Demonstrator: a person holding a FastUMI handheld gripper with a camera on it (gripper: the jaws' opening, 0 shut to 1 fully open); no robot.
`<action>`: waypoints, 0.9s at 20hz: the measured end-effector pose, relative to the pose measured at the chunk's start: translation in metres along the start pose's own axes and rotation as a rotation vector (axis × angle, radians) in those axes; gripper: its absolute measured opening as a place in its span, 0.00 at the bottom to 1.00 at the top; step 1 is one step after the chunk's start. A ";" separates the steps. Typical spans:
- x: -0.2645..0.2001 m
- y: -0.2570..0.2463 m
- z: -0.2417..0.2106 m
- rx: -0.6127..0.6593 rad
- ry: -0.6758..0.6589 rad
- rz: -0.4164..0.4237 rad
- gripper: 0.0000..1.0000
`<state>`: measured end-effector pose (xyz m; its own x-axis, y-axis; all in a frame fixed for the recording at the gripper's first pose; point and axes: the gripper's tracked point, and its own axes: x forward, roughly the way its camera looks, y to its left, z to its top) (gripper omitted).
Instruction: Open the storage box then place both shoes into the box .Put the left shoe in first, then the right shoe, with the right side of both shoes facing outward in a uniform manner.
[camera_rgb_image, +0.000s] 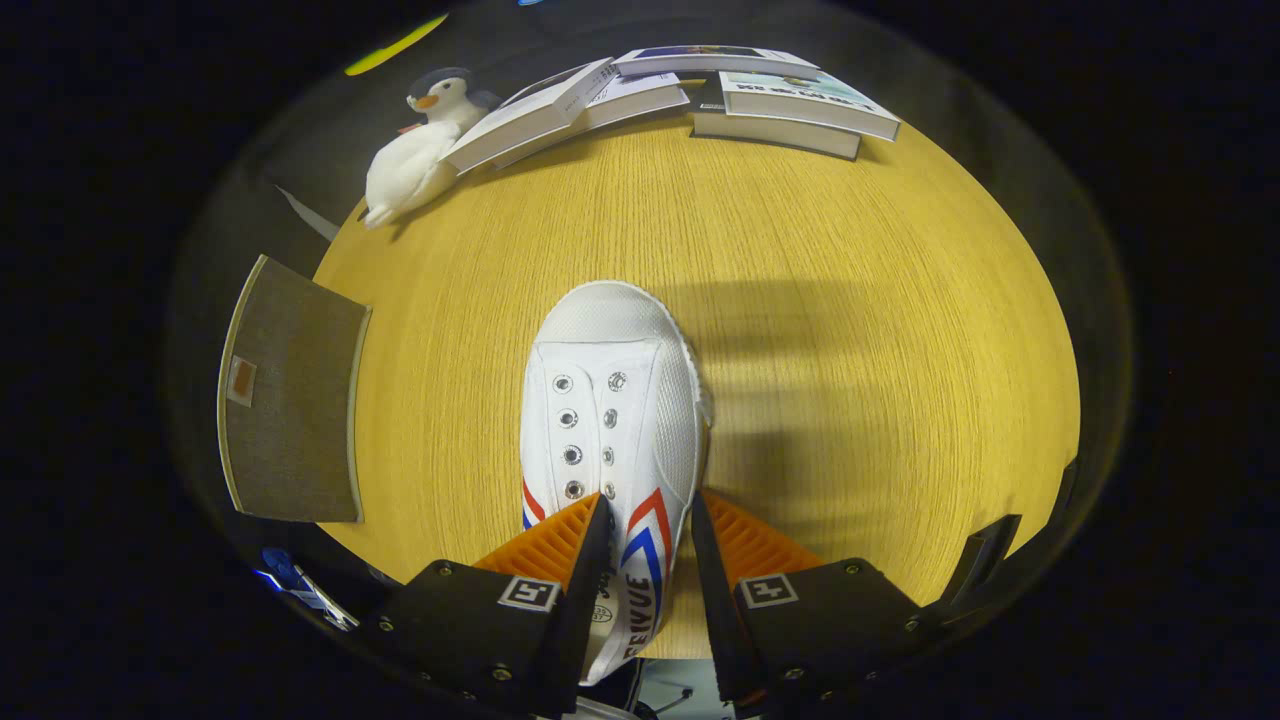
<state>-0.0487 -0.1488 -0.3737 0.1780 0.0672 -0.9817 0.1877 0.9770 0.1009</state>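
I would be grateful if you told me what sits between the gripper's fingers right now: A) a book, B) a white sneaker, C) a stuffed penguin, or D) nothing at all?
B: the white sneaker lies with its heel end between the fingers of the gripper, its toe pointing ahead across the wooden table.

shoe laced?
No: the shoe between the claw's fingers shows bare eyelets, no lace.
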 end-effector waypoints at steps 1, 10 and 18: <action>0.000 -0.003 0.004 0.021 -0.011 -0.013 0.51; -0.014 -0.008 0.003 0.166 -0.085 0.008 0.01; -0.052 0.023 0.014 0.217 -0.137 0.064 0.01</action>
<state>-0.0405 -0.1326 -0.3184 0.3227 0.0848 -0.9427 0.3723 0.9043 0.2088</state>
